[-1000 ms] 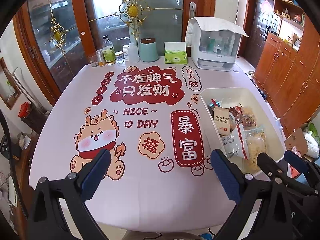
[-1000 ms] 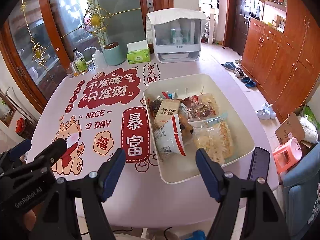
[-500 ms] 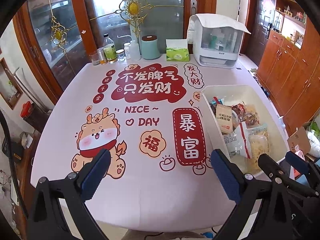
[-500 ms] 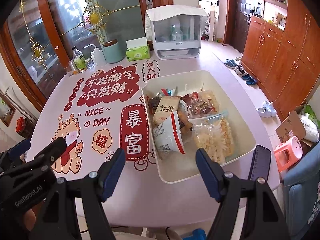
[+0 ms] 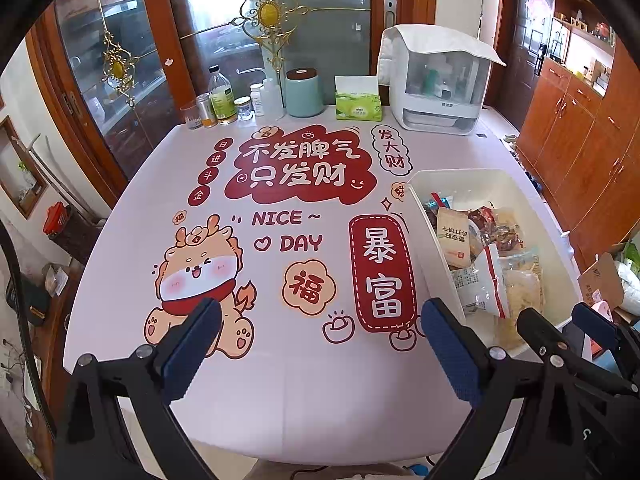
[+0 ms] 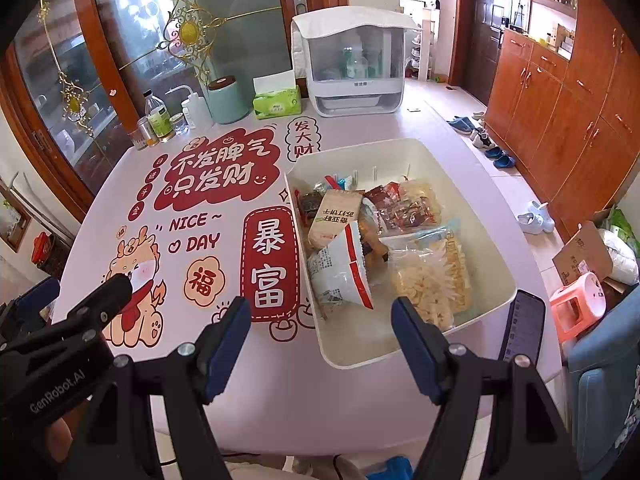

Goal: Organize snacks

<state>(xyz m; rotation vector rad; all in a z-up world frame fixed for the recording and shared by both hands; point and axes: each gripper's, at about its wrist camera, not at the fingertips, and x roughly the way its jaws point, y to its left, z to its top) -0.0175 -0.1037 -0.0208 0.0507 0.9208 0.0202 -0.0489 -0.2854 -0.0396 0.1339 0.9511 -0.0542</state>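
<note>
A white bin (image 6: 492, 240) (image 5: 560, 256) on the table's right side holds several snack packs: a white and red bag (image 6: 344, 272) (image 5: 482, 284), a beige cracker box (image 6: 334, 216) (image 5: 452, 232), a clear bag of pale chips (image 6: 432, 284) and red-wrapped sweets (image 6: 404, 210). My right gripper (image 6: 322, 344) is open and empty, above the table's near edge just before the bin's near left corner. My left gripper (image 5: 320, 348) is open and empty, over the near edge left of the bin.
A pink tablecloth (image 5: 280, 380) with red prints covers the table. At the back stand bottles (image 5: 222, 98), a teal canister (image 5: 304, 92), a tissue box (image 5: 357, 104) and a white appliance (image 5: 436, 80). A phone (image 6: 522, 328) lies right of the bin. A pink stool (image 6: 576, 308) is on the floor.
Both grippers have moved slightly forward towards the table and bin. Both stay open and empty.
</note>
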